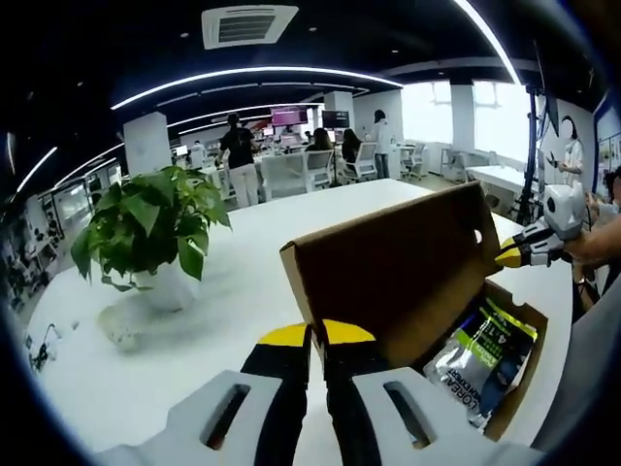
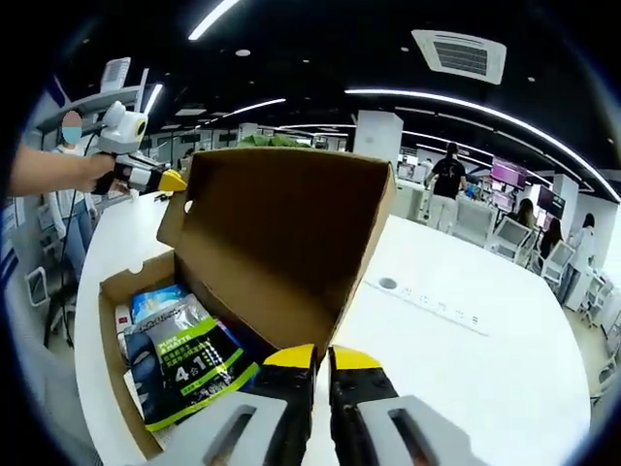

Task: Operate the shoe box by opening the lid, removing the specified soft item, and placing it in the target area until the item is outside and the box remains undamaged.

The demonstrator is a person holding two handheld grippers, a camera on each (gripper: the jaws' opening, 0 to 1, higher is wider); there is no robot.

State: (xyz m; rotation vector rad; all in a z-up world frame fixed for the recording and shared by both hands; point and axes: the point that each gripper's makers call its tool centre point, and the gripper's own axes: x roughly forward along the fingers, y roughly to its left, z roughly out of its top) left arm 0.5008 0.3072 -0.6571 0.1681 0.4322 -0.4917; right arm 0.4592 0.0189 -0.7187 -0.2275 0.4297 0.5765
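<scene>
The shoe box [image 2: 281,243] sits on the white counter [image 2: 466,359], lid raised, soft packet [image 2: 189,364] inside. The left gripper [image 1: 317,335] and right gripper [image 2: 318,357] are both clenched, empty, beside the box.

Open cardboard shoe box [image 2: 281,233], lid upright, holds soft packets [image 2: 189,364].

A white table [image 1: 243,282] carries an open cardboard shoe box [image 1: 408,262] near one edge and, well apart from it, a leafy potted plant [image 1: 150,228] in a white pot.
</scene>
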